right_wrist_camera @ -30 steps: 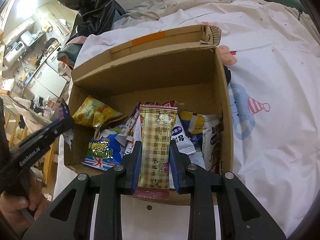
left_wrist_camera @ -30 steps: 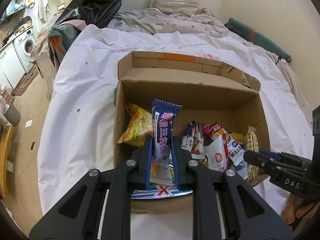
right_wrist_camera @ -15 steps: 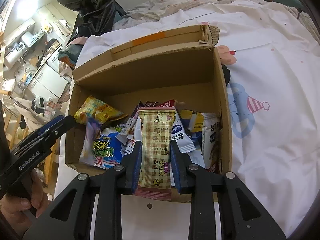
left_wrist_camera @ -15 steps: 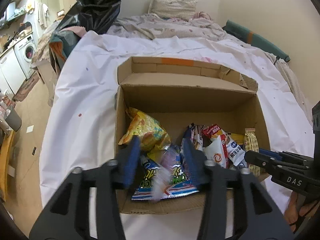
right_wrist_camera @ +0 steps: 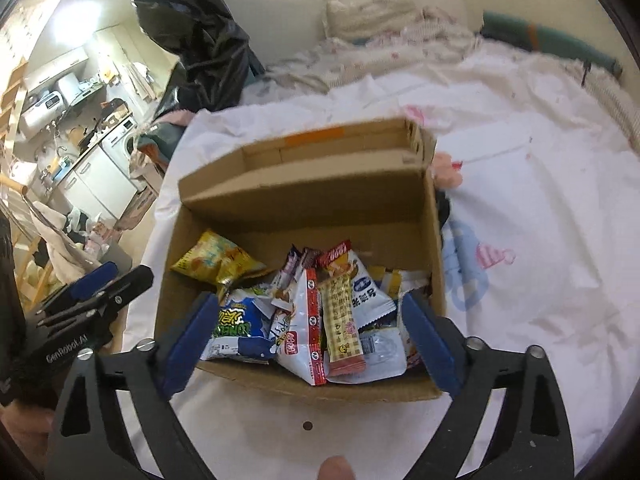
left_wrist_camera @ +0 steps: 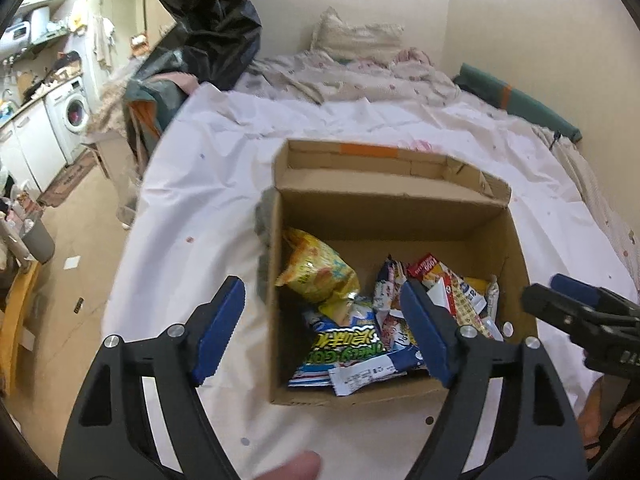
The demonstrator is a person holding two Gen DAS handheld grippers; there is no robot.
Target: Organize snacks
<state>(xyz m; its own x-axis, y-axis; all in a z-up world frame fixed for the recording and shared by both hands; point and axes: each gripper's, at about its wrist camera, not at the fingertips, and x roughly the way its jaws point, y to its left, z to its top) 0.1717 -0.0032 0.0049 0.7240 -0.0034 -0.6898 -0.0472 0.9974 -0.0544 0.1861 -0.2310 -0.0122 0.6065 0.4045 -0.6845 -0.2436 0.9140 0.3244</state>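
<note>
- Left wrist view: the left gripper (left_wrist_camera: 320,332) stands wide, nothing between its blue pads, its jaws having just been opening; its left pad lies over the white bedsheet (left_wrist_camera: 208,184), its right pad over the cardboard box (left_wrist_camera: 384,204); the right gripper (left_wrist_camera: 560,300) enters at the right edge, cut off by the frame.
- Right wrist view: the right gripper (right_wrist_camera: 308,336) likewise stands wide and empty, its jaws having just been opening; only this view shows the checked tan bar (right_wrist_camera: 344,324) in full, lying on top of the snack pile inside the box (right_wrist_camera: 304,196), long axis running from near edge to far wall, tilted slightly left at the top.
- Both views: the yellow chip bag (left_wrist_camera: 316,272) rests at the box's left side, the green-lettered packet (left_wrist_camera: 344,344) in front of it.
- Obscured: packets beneath the pile overlap, print mostly unreadable; motion blur softens the box edges.
</note>
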